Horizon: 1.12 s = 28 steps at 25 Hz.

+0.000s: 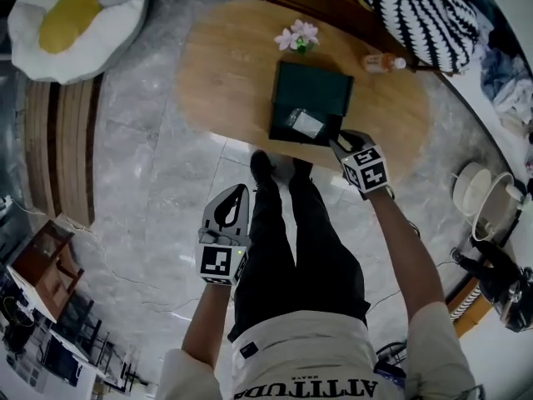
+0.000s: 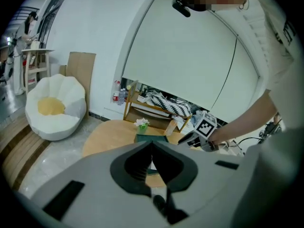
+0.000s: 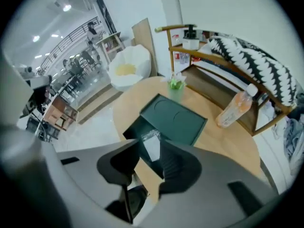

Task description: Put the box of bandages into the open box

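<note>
A dark green open box [image 1: 280,128] stands at the near edge of the oval wooden table [image 1: 221,65], its lid [image 1: 315,90] lying flat behind it. A small clear-wrapped white box of bandages [image 1: 306,123] lies inside it. My right gripper [image 1: 343,142] hovers just over the box's front right corner, open and empty. In the right gripper view the bandage box [image 3: 151,146] shows far below between the spread jaws, inside the open box [image 3: 135,130]. My left gripper [image 1: 242,188] hangs lower over the floor, short of the table, shut on nothing. The left gripper view shows the green box [image 2: 149,137] beyond its closed tips.
A small pot of flowers [image 1: 298,37] and an orange drink bottle [image 1: 383,62] stand behind the lid. A wooden shelf with a striped cushion [image 1: 416,7] runs past the table. A white and yellow beanbag chair [image 1: 75,19] sits at the far left. The person's legs [image 1: 291,223] stand at the table edge.
</note>
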### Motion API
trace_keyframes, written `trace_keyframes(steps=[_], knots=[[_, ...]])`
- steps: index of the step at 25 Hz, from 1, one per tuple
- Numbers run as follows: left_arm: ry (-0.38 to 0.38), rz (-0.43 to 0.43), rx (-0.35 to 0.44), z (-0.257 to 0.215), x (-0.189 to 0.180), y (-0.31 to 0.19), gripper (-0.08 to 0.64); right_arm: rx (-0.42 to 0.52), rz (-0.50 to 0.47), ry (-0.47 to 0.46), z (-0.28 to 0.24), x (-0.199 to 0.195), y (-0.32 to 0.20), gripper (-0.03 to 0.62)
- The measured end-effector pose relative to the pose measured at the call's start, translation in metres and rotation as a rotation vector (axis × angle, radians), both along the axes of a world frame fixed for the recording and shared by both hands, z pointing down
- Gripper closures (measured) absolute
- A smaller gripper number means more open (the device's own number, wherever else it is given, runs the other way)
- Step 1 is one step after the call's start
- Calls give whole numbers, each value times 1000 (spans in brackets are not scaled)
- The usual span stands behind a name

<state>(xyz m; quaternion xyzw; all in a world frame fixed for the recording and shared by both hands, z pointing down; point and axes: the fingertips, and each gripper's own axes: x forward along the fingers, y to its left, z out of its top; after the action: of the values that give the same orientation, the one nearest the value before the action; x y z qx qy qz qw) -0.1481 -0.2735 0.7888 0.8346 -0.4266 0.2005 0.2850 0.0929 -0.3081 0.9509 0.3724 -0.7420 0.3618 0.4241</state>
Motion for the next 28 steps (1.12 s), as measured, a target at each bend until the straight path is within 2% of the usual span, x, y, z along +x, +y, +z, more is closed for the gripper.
trace_keyframes(steps=[4,11,17,21,25,28], knots=[[-19,73,53,-46,-7,-3,538,108,100,-44,-90,7,-3,457],[-29,163,125,-115,-16,-10,538,310,224,-47,-225,32,12,476],[1,192,168,-162,-17,-16,538,486,317,-68,-312,49,48,503],[11,216,167,-190,-14,3,538,551,338,-92,-363,52,87,529],[23,238,215,-215,-2,1,538,662,363,-92,-406,61,104,543],[32,230,228,-235,4,13,538,710,383,-95,-433,67,126,549]])
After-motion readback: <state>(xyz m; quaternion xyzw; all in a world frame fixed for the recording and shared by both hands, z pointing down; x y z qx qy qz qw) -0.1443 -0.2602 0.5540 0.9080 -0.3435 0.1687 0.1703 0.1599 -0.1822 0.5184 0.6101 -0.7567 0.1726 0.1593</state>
